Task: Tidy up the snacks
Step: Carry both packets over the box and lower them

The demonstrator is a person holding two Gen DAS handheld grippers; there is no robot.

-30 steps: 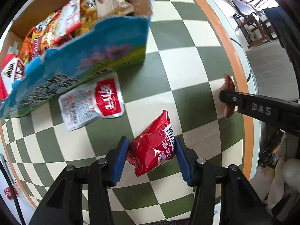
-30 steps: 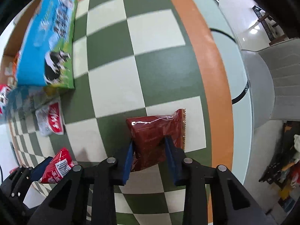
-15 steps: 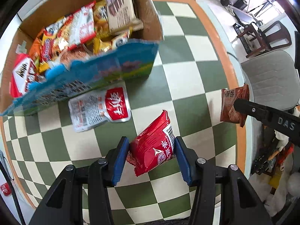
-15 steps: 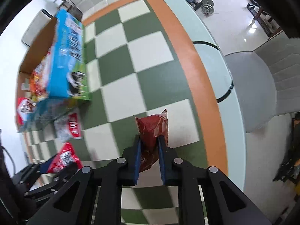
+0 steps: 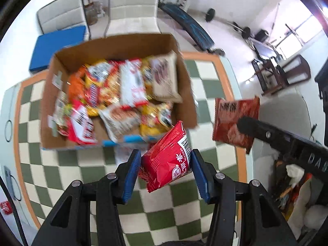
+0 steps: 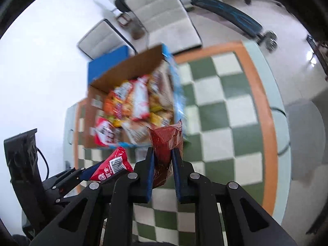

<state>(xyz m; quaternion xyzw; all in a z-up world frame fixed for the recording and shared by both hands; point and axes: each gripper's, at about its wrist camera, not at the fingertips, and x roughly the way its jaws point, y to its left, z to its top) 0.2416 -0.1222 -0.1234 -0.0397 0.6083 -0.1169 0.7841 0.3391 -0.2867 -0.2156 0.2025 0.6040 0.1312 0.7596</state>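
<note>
My left gripper (image 5: 166,164) is shut on a bright red snack packet (image 5: 167,162) and holds it in the air just in front of the open cardboard box (image 5: 123,45). The box is full of several mixed snack packs (image 5: 123,94). My right gripper (image 6: 163,162) is shut on a dark red snack bag (image 6: 166,141), also lifted, to the right of the box. That bag shows in the left wrist view (image 5: 233,119), and the bright red packet shows in the right wrist view (image 6: 111,167).
The box stands on a green-and-white checkered table (image 5: 207,94) with an orange border. White chairs (image 5: 133,4) and a blue cushion (image 5: 57,45) stand behind it. A grey chair (image 6: 305,137) is at the table's right side. Gym gear lies on the floor beyond.
Both grippers have risen from the table with their packets and now look down into the box. The white-and-red pack on the table is now almost hidden behind the left gripper's packet.
</note>
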